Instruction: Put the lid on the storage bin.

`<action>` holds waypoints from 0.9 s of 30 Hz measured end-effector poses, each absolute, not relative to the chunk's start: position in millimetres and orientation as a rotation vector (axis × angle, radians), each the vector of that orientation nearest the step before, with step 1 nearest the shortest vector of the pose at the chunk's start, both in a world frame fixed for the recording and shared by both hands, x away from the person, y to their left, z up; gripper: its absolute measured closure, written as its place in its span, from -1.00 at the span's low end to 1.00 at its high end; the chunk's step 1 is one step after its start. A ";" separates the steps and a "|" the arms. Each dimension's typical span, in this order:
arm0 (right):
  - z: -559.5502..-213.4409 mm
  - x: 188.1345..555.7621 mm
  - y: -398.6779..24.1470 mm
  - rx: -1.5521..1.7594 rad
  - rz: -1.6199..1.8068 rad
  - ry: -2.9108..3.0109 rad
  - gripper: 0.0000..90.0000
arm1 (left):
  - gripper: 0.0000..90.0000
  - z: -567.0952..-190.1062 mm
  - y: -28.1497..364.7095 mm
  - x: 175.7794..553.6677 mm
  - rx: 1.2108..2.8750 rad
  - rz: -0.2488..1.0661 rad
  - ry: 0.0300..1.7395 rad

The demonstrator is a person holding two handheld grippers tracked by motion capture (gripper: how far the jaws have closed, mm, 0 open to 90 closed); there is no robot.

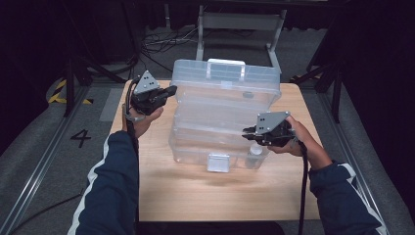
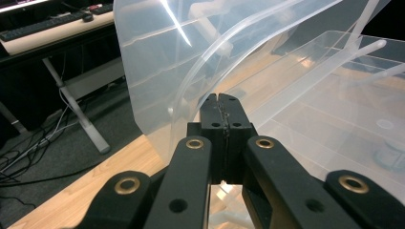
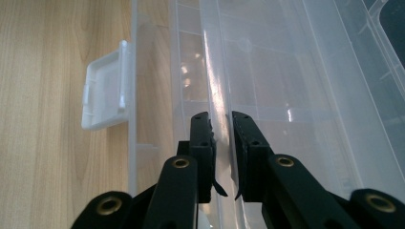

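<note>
**Clear storage box being worked open at its lid**

A person is standing at a wooden table (image 1: 161,191) and working on a large clear plastic storage box (image 1: 220,142) that is sitting near the table's middle. Its hinged lid (image 1: 227,83) is standing raised toward the far side, with a white carry handle (image 1: 226,62) along its top edge and a white latch (image 1: 218,162) hanging at the near wall.

The left gripper (image 2: 222,102) is pressing up against the lid's left edge; its jaws are standing fully together, and in the left gripper view the pads are meeting with, at most, the thin curved rim of the lid nipped between them, though I cannot tell for sure that plastic is caught there. The right gripper (image 3: 221,119) is straddling the rim (image 3: 216,102) at the box's right end: its jaws are standing a little apart with the thin wall running between them, and a narrow gap is showing on each side, so the pads are not squeezing.

By my judgement the box is handling as light and empty but bulky. Its thin walls are probably flexing under pressure, and the glossy plastic is likely slipping under a loose pinch. The stiffer moulded rim, the handle or the latch tab are looking like the safest places to grip, rather than the broad panels.
</note>
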State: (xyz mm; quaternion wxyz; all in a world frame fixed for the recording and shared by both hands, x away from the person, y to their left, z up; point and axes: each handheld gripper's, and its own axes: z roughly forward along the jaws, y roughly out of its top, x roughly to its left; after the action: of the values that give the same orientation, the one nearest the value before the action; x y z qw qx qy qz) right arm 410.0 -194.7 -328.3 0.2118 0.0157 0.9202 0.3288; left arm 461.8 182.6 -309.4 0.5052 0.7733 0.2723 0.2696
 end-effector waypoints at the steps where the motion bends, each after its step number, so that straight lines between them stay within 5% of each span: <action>1: -328.6 409.6 -194.9 0.051 0.916 2.555 0.78 | 1.00 -310.1 182.7 461.2 1.865 0.645 0.655; 27: -330.7 402.6 -206.5 0.102 0.949 2.564 0.59 | 1.00 -319.2 185.6 452.3 1.895 0.628 0.641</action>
State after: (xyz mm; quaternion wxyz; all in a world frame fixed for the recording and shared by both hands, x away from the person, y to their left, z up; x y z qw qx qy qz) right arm 402.6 -206.5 -330.7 0.2013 0.0365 0.9180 0.3398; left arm 452.3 185.6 -319.2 0.4989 0.7833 0.2651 0.2594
